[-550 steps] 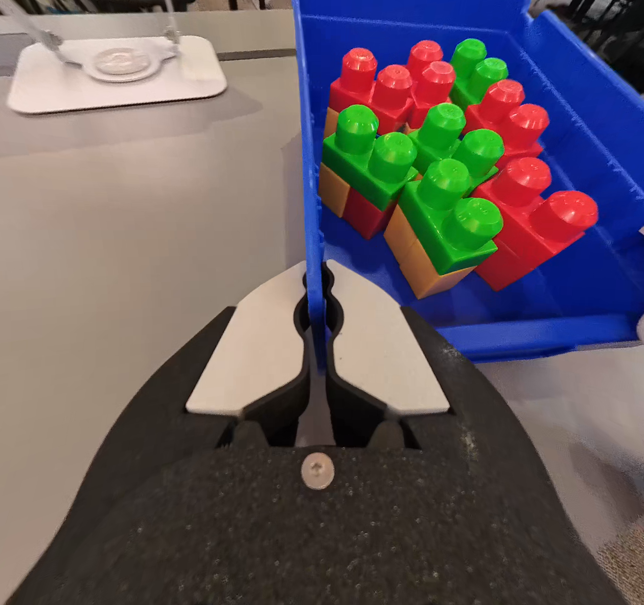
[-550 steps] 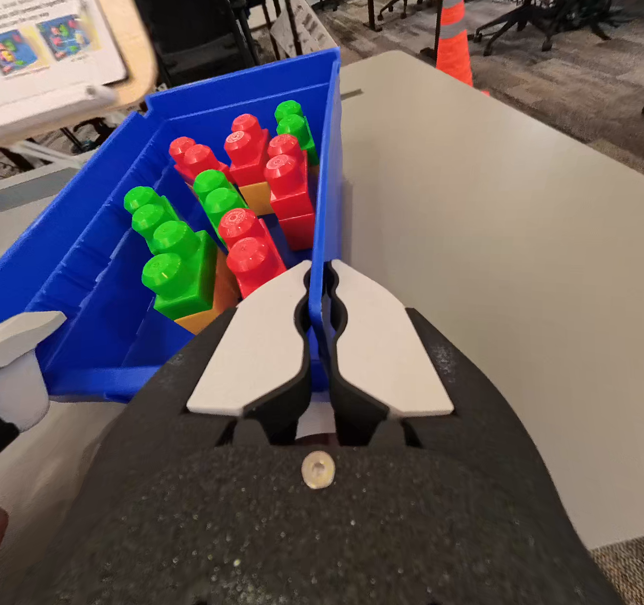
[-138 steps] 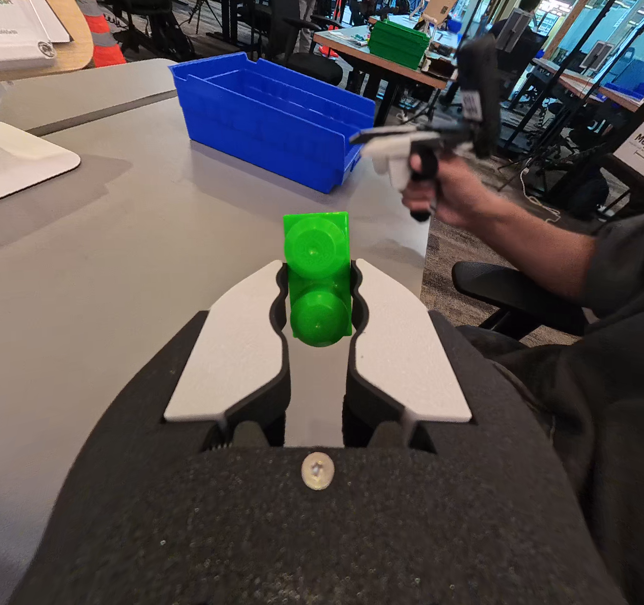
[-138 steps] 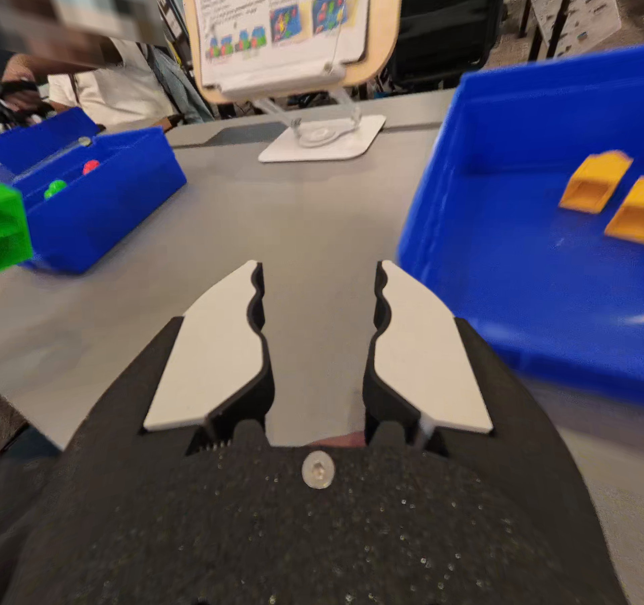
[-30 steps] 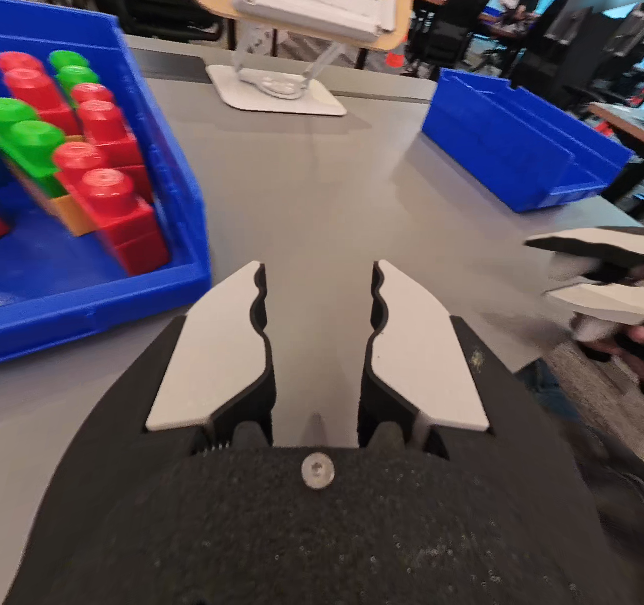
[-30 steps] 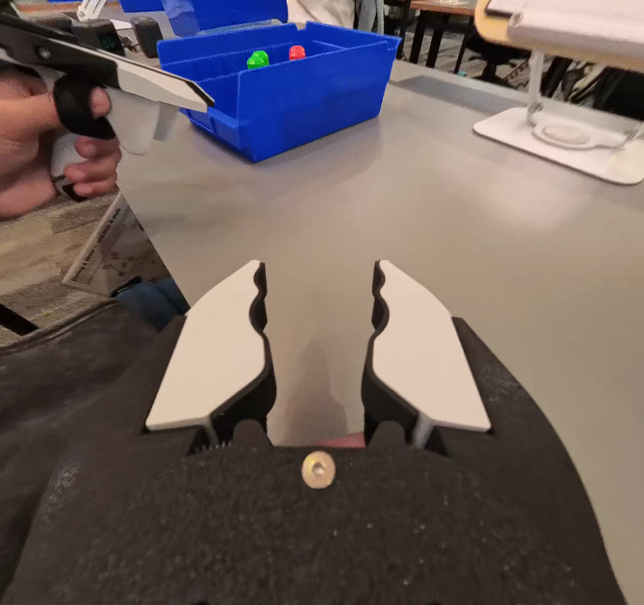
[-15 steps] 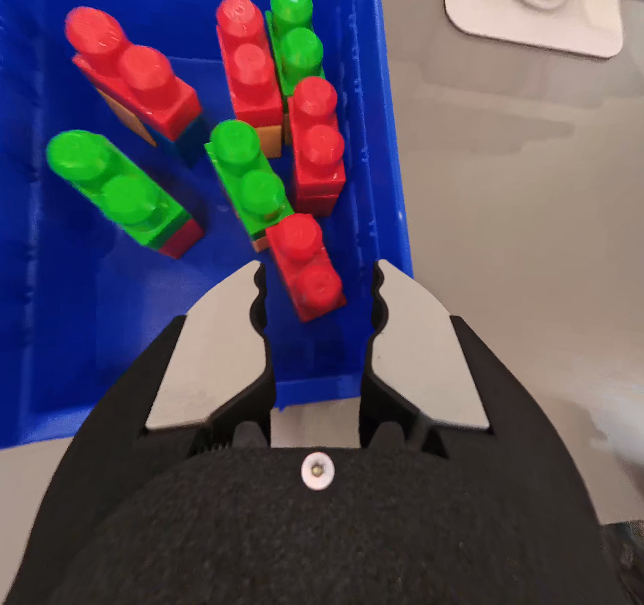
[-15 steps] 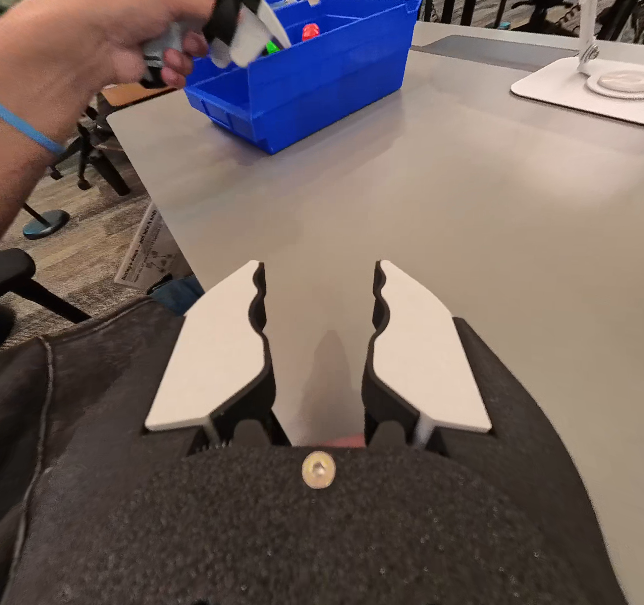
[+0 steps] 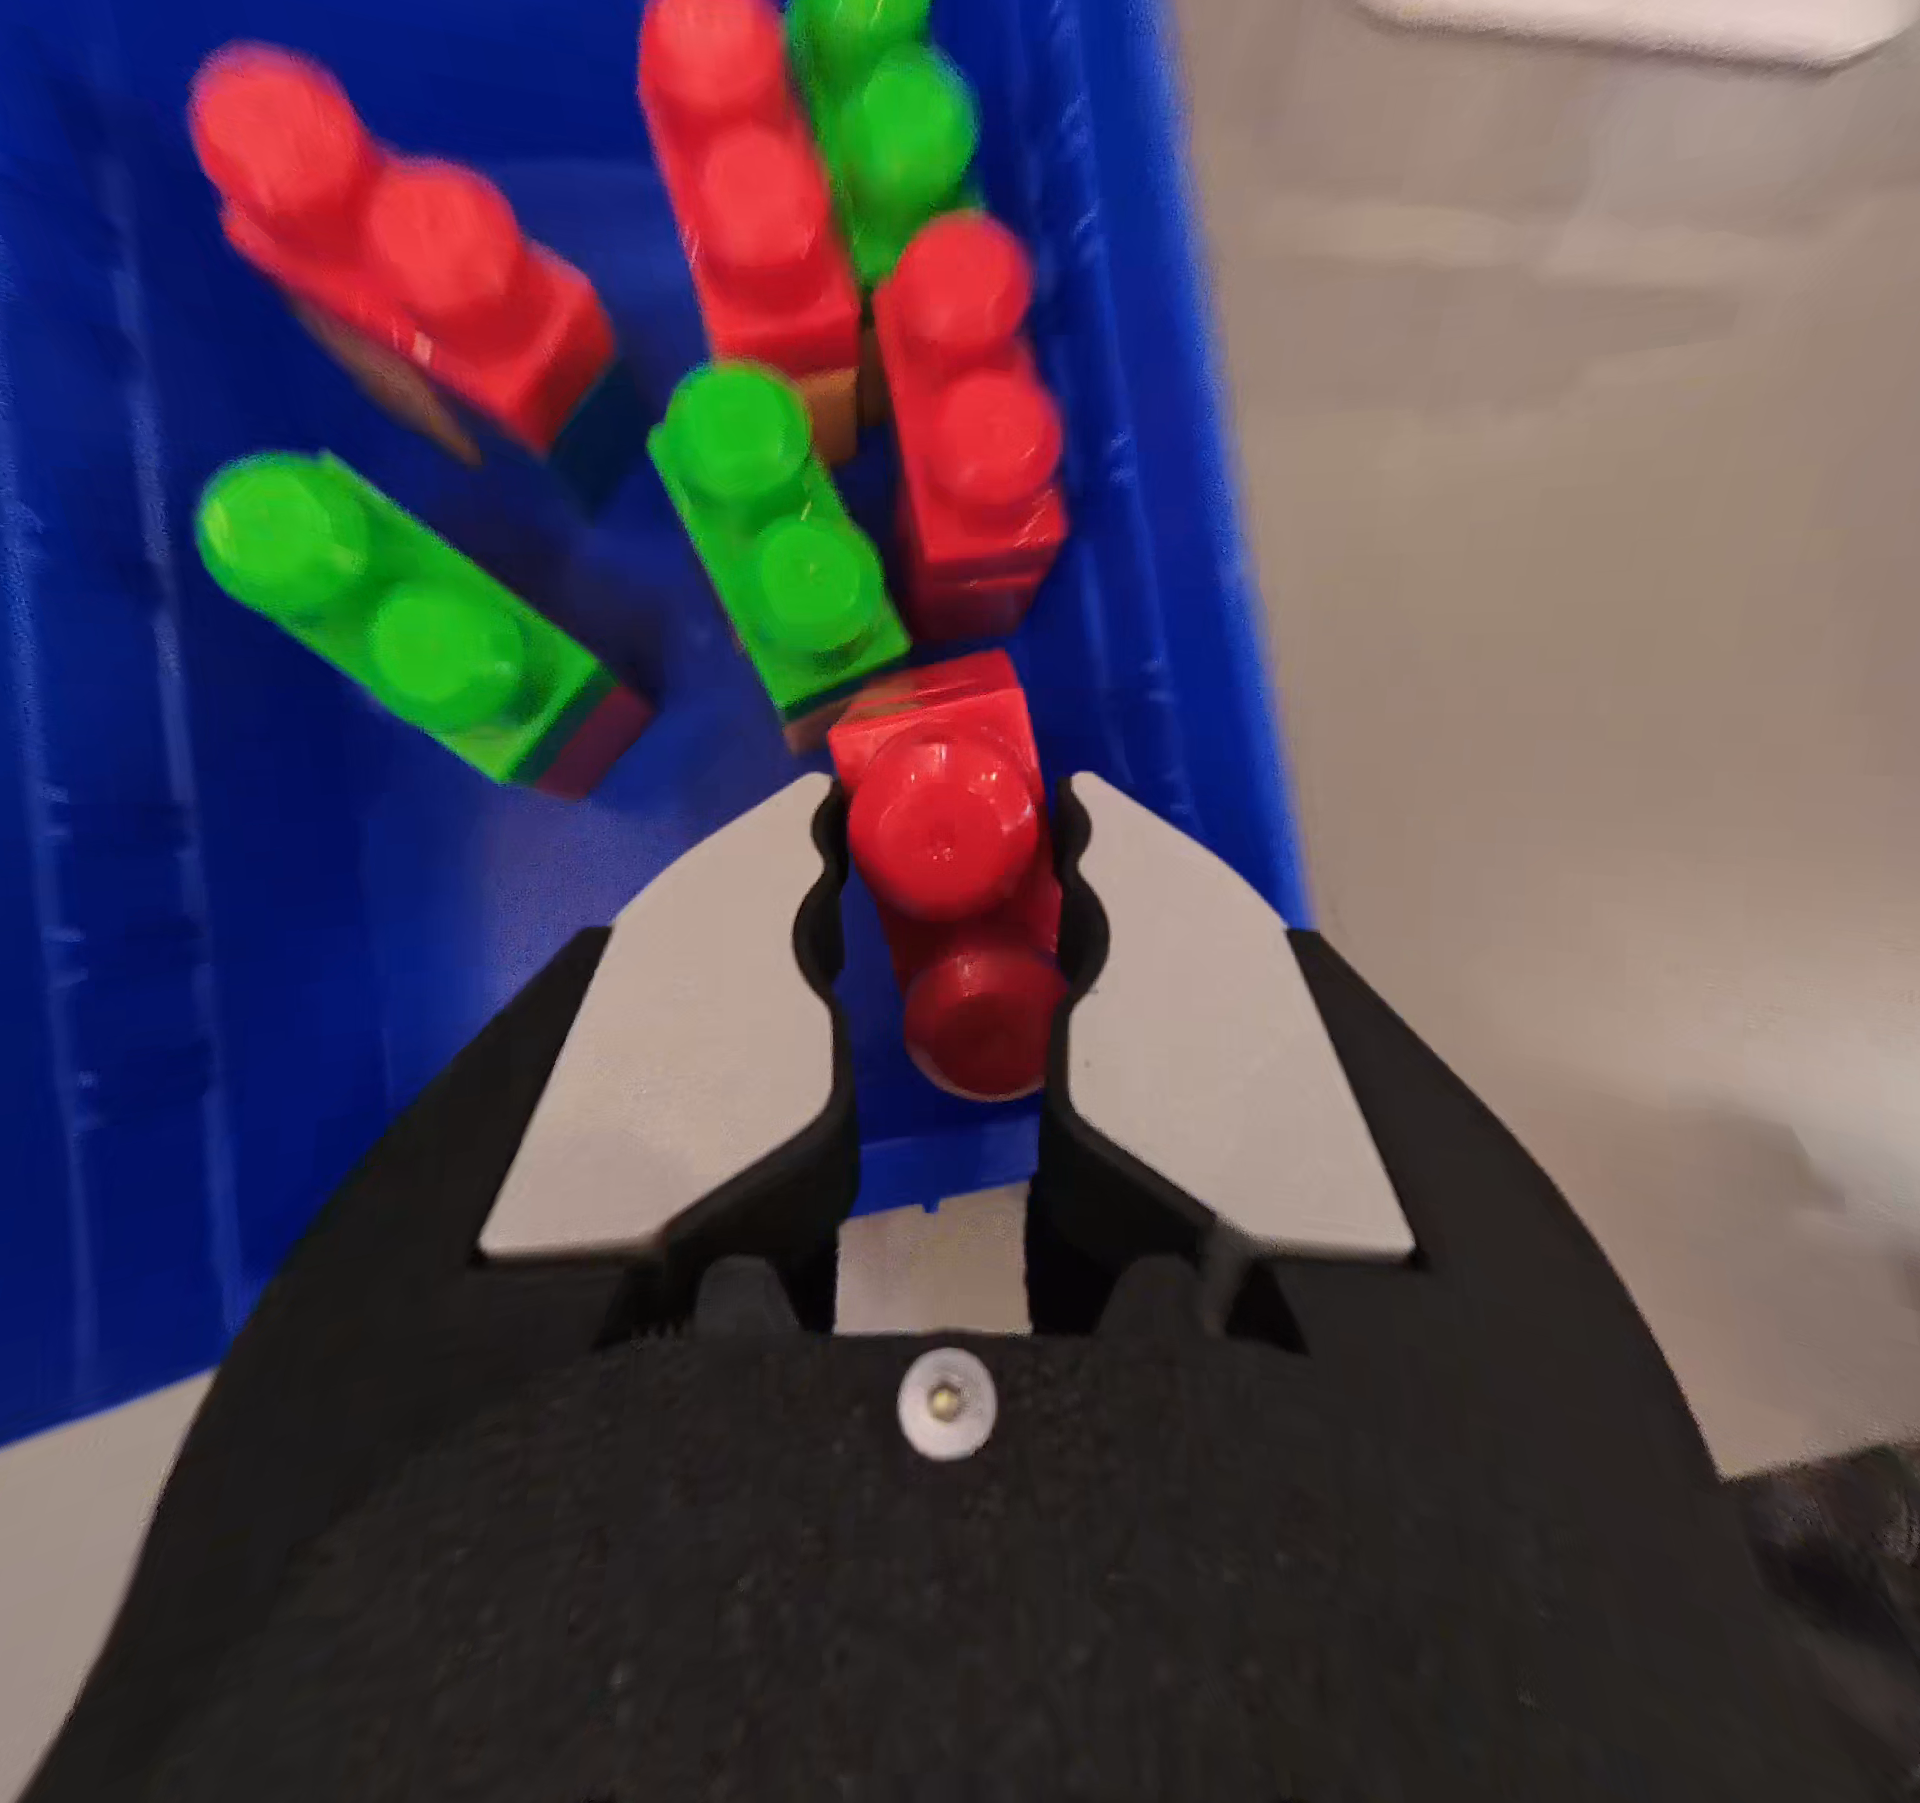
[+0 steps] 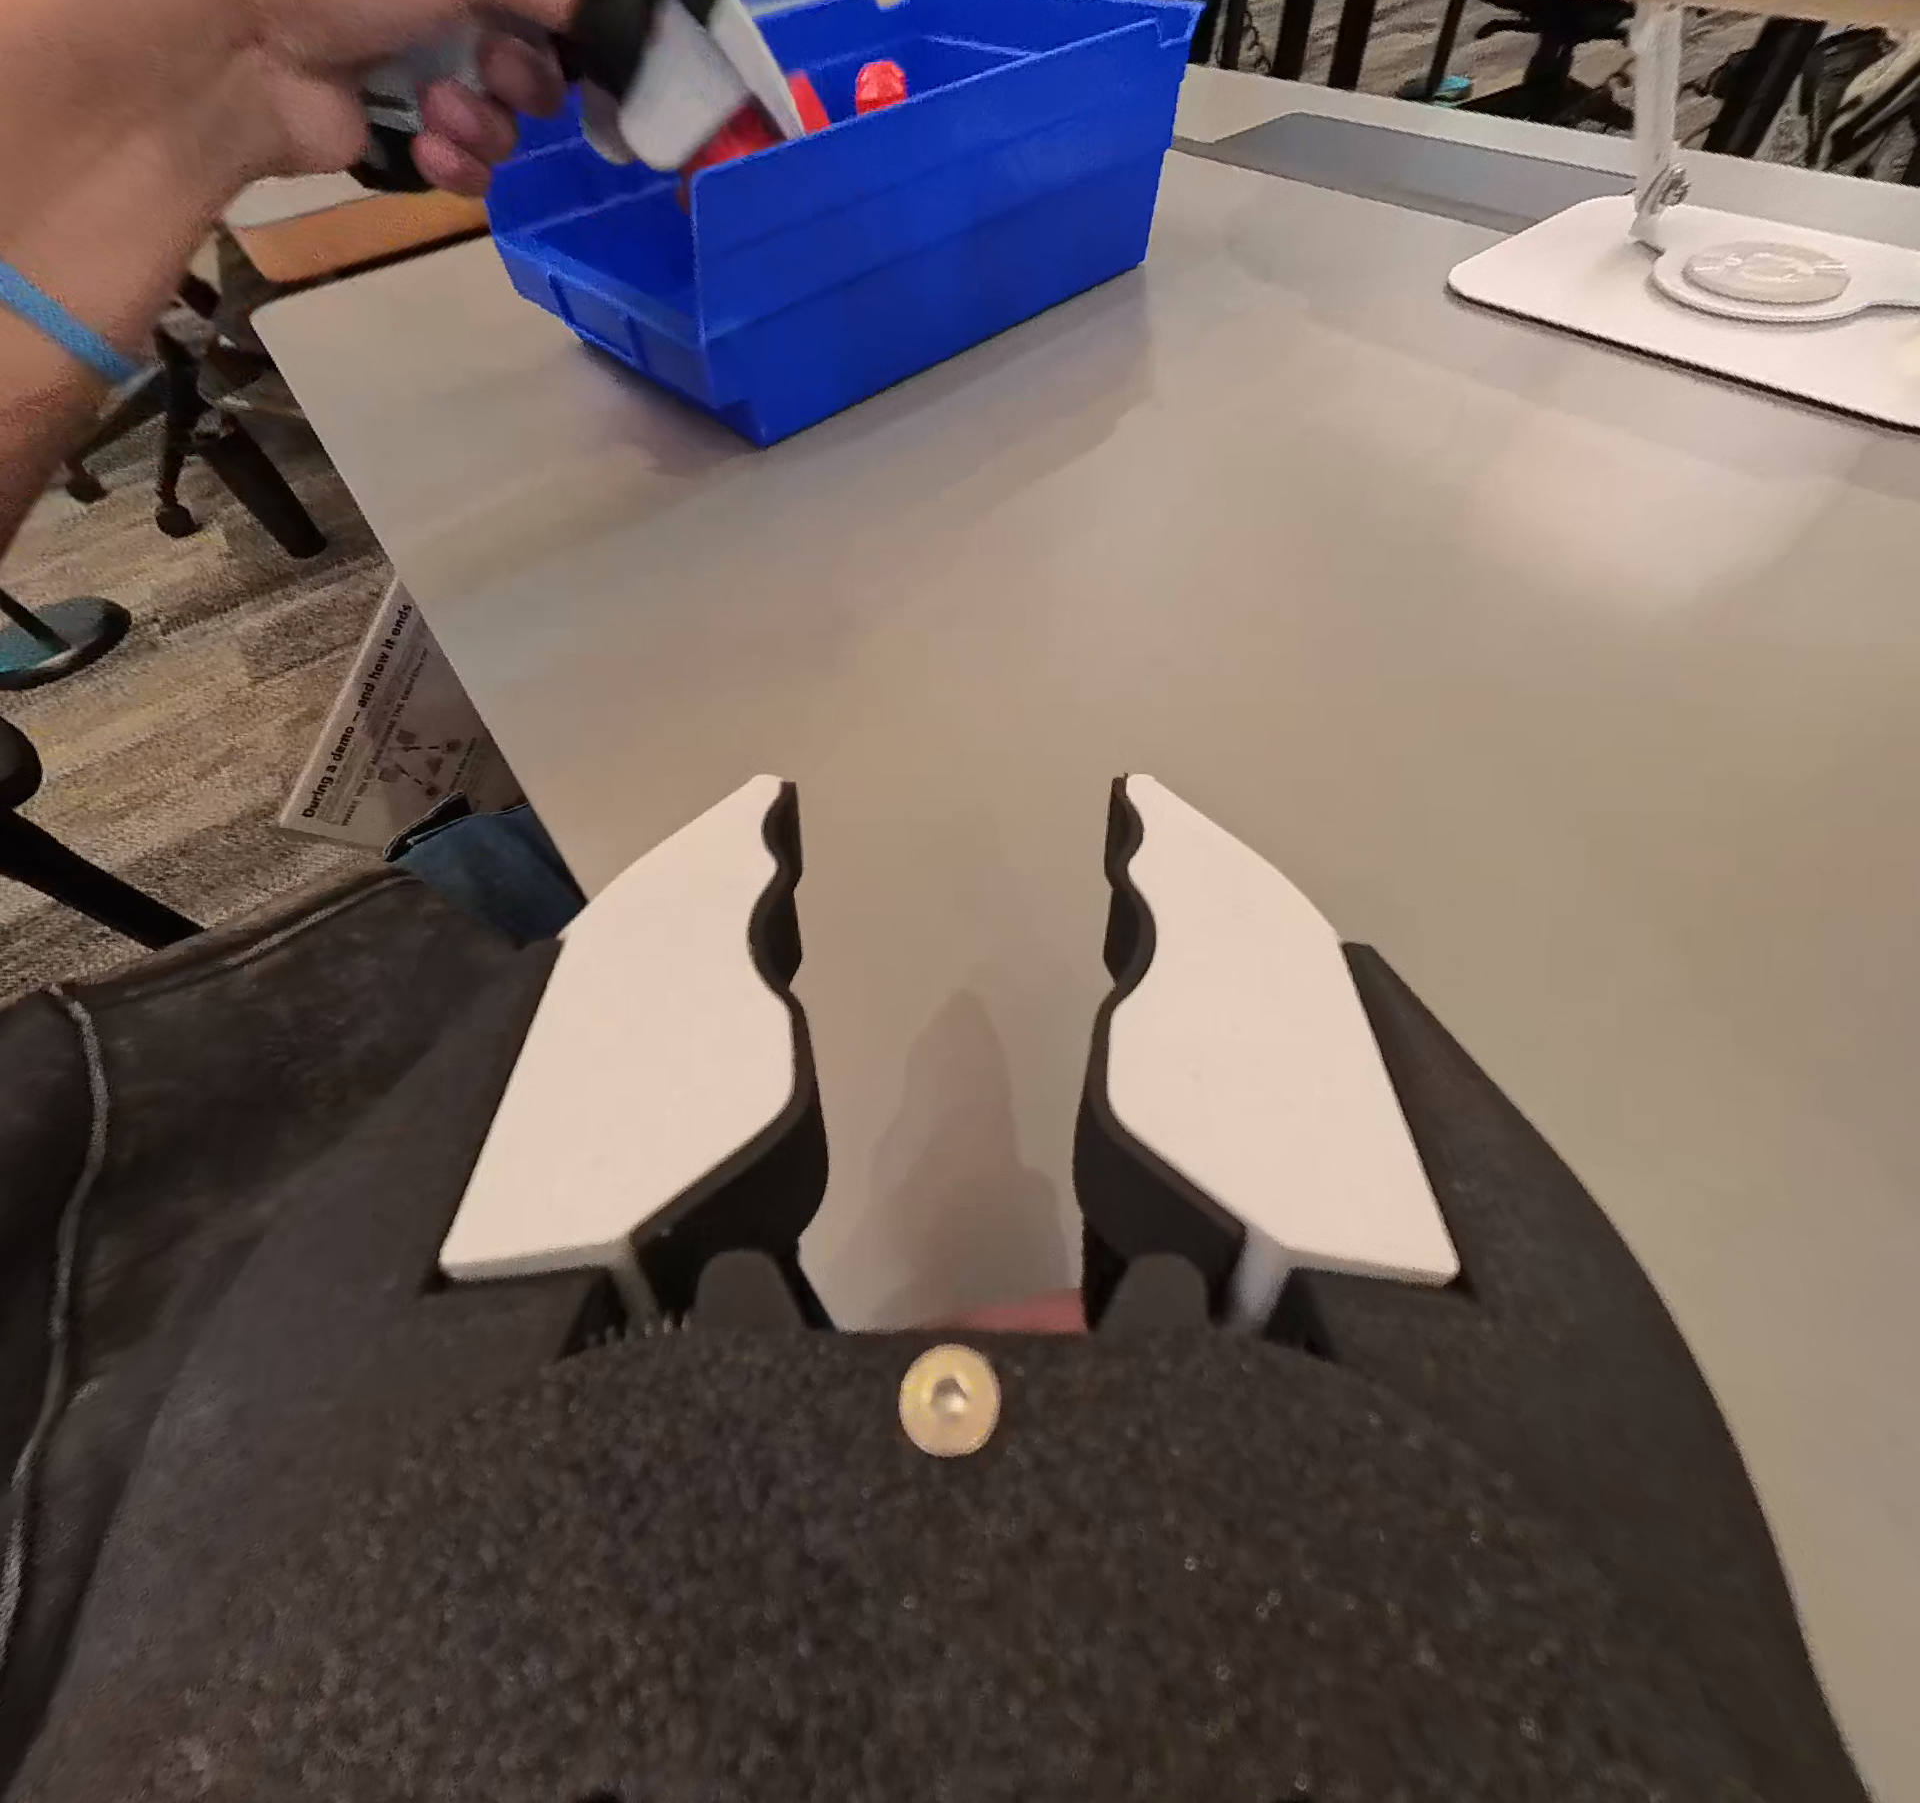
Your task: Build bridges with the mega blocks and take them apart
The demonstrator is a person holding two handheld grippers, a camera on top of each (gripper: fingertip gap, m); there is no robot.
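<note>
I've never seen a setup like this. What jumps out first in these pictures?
The bright red block pinched between the left gripper fingers, over the near end of a blue bin. Behind it, more red and green blocks stand in the bin. In the other view, the right gripper is open and empty over a bare grey table.
</note>
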